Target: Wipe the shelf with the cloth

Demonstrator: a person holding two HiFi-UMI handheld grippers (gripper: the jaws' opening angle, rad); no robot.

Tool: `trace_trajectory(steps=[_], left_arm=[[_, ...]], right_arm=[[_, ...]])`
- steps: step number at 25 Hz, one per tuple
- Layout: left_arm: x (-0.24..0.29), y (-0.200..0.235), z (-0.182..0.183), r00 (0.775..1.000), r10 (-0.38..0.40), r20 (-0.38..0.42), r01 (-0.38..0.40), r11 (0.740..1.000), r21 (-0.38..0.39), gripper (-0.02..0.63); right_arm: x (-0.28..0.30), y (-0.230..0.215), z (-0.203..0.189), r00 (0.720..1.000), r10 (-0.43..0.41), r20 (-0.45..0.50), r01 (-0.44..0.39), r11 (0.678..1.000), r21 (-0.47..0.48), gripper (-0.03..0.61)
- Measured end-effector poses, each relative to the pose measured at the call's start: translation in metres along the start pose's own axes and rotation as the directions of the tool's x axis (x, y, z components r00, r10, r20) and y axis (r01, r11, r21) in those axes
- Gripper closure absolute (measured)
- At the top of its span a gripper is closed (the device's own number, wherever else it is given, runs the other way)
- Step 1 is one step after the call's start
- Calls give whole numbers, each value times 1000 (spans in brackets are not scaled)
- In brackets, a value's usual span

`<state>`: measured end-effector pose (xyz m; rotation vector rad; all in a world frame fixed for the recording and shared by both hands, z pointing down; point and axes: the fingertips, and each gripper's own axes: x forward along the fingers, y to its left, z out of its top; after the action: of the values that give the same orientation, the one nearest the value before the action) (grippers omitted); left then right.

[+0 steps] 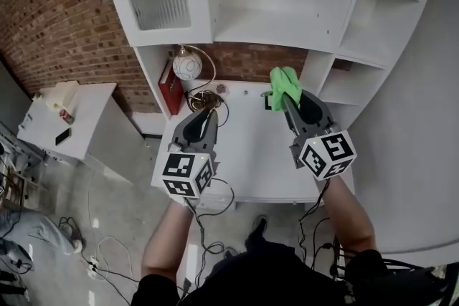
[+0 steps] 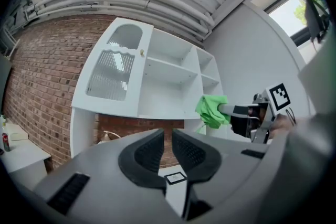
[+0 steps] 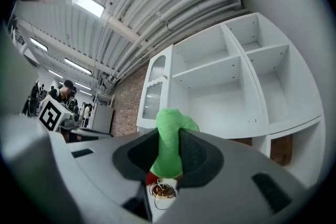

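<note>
Head view with both gripper views. The green cloth (image 1: 285, 84) is pinched between the jaws of the right gripper (image 1: 288, 102). It is held up over the white table (image 1: 251, 154), in front of the white shelf (image 1: 287, 25), and appears clear of its boards.

The cloth looks light, soft and limp. Its bunched folds bulge past the jaw tips (image 3: 170, 131), so it should flatten and drag under pressure instead of sliding stiffly. A hold near the middle of the bunch, as here, seems best, since it leaves a loose pad in front to meet the board.

The jaws of the left gripper (image 2: 168, 136) stand nearly together with a slim gap and nothing between them.

The part of the cloth inside the jaws is hidden, so the depth of the hold is uncertain. The tops of the upper boards cannot be seen. The grippers partly cover a lamp (image 1: 188, 67) and cables (image 1: 208, 95) at the back of the table.
</note>
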<state>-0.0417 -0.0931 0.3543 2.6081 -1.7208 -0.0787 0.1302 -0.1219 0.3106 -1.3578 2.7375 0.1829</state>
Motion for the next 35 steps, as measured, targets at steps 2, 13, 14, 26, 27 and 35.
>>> trace_trajectory(steps=[2,13,14,26,27,35], left_arm=[[15,1,-2,1000,10,-2,-10,1000,16,568],[109,9,3,998,57,-26,-55,997,59,568],[114,12,1,998,61,-31,-59,997,58,568],[150,56,14,1000,-17,-12,18,997,70,568],[152,59,18,1000,-30,-7,31,997,75,568],[153,88,26,996,-92,-4,92,992,92,568]], right_arm=[[11,-9,-2,999,29,30,-29,999,19,483],[84,-66,2,978,194,77,-201,975,99,483],[89,-68,3,976,204,78,-212,972,102,483],[158,-78,45,984,132,118,-133,991,7,483],[165,-79,49,985,125,118,-126,992,5,483],[256,-84,62,978,204,-41,-201,978,62,482]])
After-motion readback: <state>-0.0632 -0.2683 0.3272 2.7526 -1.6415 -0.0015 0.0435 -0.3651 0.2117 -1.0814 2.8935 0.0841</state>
